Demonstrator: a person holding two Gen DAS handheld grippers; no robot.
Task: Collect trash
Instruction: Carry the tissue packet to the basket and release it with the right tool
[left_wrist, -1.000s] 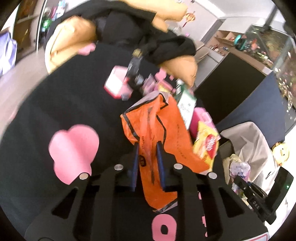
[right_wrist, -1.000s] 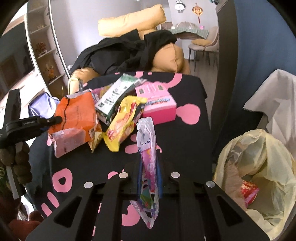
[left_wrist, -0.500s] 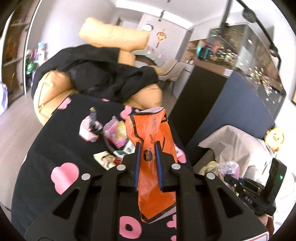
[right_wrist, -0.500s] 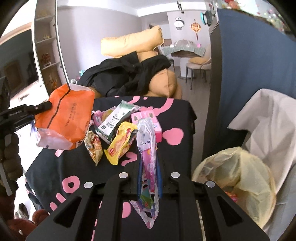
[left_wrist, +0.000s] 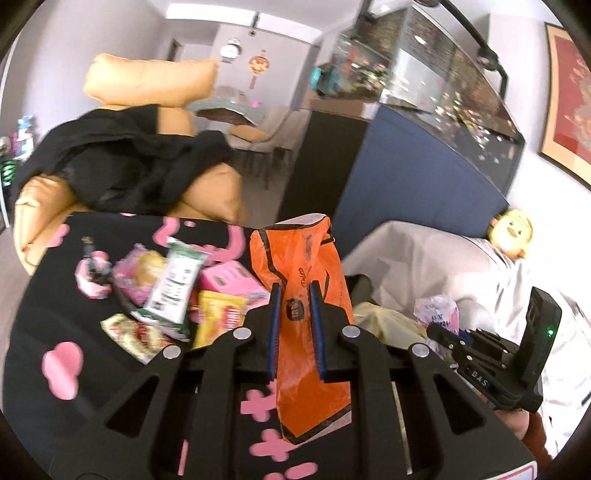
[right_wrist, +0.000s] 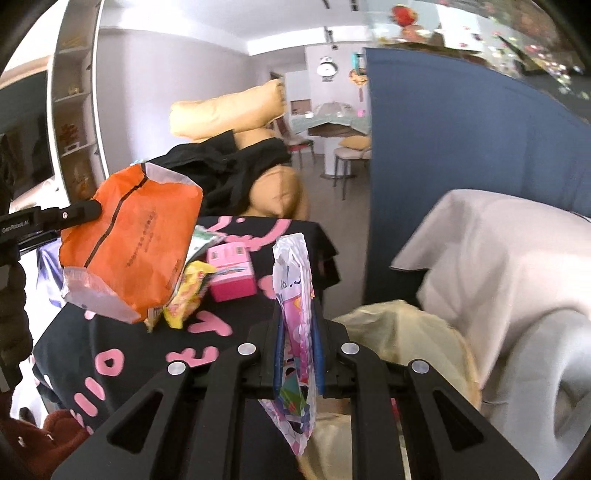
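My left gripper (left_wrist: 295, 295) is shut on an orange snack bag (left_wrist: 299, 266), held up in the air above the black table with pink shapes (left_wrist: 55, 317). The same orange snack bag (right_wrist: 136, 236) hangs at the left of the right wrist view. My right gripper (right_wrist: 298, 310) is shut on a pink and white wrapper (right_wrist: 295, 295), just above the rim of the yellowish trash bag (right_wrist: 399, 325). Left on the table are a green and white packet (left_wrist: 173, 284), a yellow snack pack (left_wrist: 218, 314) and a pink box (right_wrist: 231, 273).
A blue partition (right_wrist: 443, 155) stands behind the trash bag, with a grey cloth (right_wrist: 509, 266) draped to its right. An orange sofa with black clothing (left_wrist: 122, 173) sits beyond the table. A doll's head (left_wrist: 511, 232) lies on the cloth.
Both grippers rose and swung right with their trash. The orange bag left the table; the pink wrapper now hangs over the trash bag's rim.
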